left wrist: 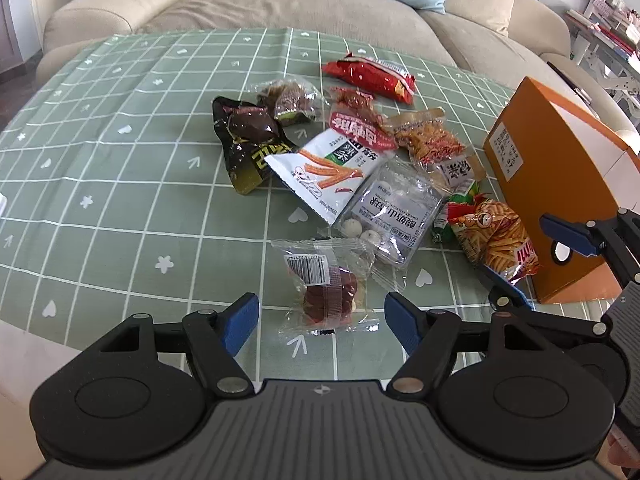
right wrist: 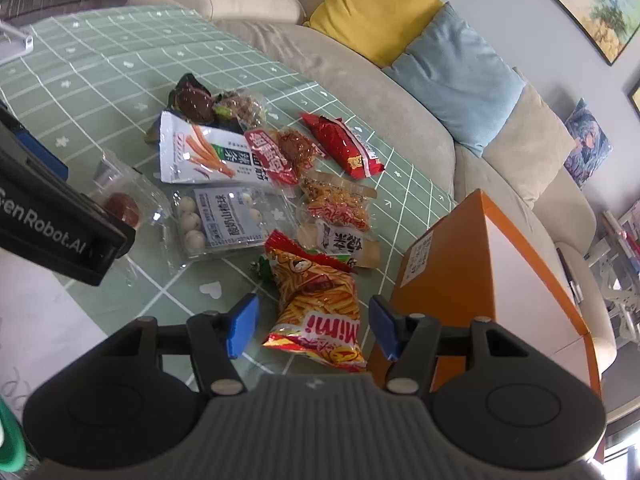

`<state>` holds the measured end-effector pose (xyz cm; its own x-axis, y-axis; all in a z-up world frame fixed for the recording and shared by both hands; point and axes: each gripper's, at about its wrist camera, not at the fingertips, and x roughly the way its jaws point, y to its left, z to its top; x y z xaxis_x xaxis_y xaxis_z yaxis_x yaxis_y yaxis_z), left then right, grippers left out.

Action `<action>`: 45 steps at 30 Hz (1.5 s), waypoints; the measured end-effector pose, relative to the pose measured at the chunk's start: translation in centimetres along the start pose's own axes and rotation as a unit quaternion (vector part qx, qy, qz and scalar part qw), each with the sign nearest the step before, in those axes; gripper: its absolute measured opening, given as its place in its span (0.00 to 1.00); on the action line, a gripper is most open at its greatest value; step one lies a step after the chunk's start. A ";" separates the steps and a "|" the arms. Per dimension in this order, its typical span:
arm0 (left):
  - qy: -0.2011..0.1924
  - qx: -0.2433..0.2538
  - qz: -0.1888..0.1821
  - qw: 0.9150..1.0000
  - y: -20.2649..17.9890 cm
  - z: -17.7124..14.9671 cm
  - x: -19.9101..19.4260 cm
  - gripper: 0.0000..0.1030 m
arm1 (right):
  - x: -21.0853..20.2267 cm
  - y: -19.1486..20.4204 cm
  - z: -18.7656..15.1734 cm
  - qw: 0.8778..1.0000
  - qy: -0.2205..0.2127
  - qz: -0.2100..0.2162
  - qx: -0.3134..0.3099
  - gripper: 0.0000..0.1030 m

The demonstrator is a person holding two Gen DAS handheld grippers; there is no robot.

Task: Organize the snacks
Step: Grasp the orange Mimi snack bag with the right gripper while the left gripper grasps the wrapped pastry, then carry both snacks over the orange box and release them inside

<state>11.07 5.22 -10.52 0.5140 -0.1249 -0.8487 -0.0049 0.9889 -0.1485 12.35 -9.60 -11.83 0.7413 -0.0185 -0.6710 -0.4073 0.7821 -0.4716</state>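
We see a cream sofa (left wrist: 304,8) curving behind a table covered with a green checked cloth (left wrist: 120,128). A yellow cushion (right wrist: 372,8) and a pale blue cushion (right wrist: 456,76) lean against its back. A framed landscape picture (right wrist: 588,0) hangs on the pale wall. Soft daylight fills the room.

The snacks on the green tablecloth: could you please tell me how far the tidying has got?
Nothing looks sorted yet: the packets still lie loose beside the orange box. In hand: the left tongs stand open around the clear packet of dark red sweets, and the right tongs open around the Mimi fries bag; neither is gripped. Left: every packet, including the red bag.
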 end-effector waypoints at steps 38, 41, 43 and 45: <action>-0.038 0.035 0.034 0.998 -2.0 0.3 -2.8 0.57 | -4.2 -3.0 0.3 0.996 -0.057 0.019 0.073 0.33; -0.055 0.044 0.030 0.997 -2.8 1.1 -4.2 0.57 | -5.8 -4.5 0.8 0.992 -0.078 0.019 0.102 0.33; -0.069 0.051 0.024 0.996 -3.6 1.8 -5.1 0.57 | -6.9 -5.8 1.1 0.988 -0.092 0.018 0.123 0.33; -0.084 0.057 0.015 0.995 -4.5 2.6 -6.1 0.57 | -7.9 -7.3 1.4 0.984 -0.105 0.014 0.145 0.33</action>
<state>10.21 1.75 -3.37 0.6511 -0.0893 -0.7537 0.0704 0.9959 -0.0571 10.23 -14.29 -2.23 0.8384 0.1100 -0.5338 -0.2818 0.9259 -0.2517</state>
